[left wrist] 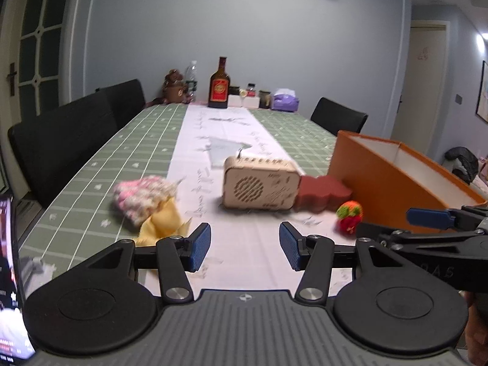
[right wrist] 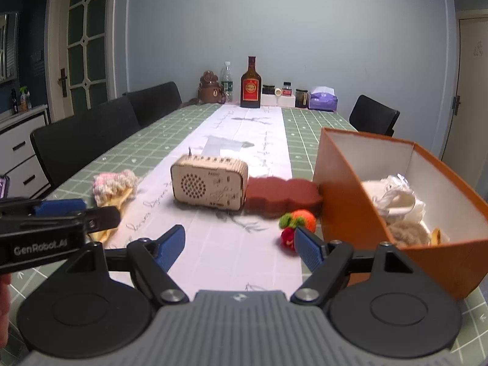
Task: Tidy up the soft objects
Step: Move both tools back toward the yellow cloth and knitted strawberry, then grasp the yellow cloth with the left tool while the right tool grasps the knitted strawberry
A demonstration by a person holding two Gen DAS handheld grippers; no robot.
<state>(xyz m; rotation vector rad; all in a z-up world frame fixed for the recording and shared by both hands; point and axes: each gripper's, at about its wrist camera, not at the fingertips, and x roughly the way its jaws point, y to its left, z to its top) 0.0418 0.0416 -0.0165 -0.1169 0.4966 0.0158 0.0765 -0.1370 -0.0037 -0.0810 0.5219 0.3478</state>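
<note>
Two sets of tongs hovered over the near end of the bench (right wrist: 146, 140), both released and grasping nothing: the left tongs (left wrist: 245, 248) stood with bare white runner between their blue pads, and the right tongs (right wrist: 239, 248) were spread a little wider, likewise empty.

Taking the orange box (right wrist: 344, 189) as the landmark, several pale soft things (right wrist: 396, 201) already lay inside it, so the sorting looked part done. Just outside the box's near left corner sat a small knitted fruit toy (right wrist: 297, 224), red and orange with a green tuft, close in front of the right tongs' right-hand pad. Against the box's left wall lay a flat dark-red scalloped block (right wrist: 283, 198), and left of that, touching it, stood a wooden radio (right wrist: 210, 183). Well to the left of the box, beyond the radio, a pink and white knitted piece (left wrist: 143, 196) rested on a yellow cloth (left wrist: 164, 222), near the left tongs' left-hand finger.

By my reading, the step in hand was an approach for the next pick-ups, each pair of tongs heading for the soft thing on its own side. For the right tongs the next move would call for shifting rightward so that the knitted fruit toy sits between the pads, then closing gently, since it is small and would roll or squash. For the left tongs it would call for swinging left toward the knitted piece and taking a bunch of it, perhaps the yellow cloth with it. The radio looked hard and probably ought to stay where it was.
</note>
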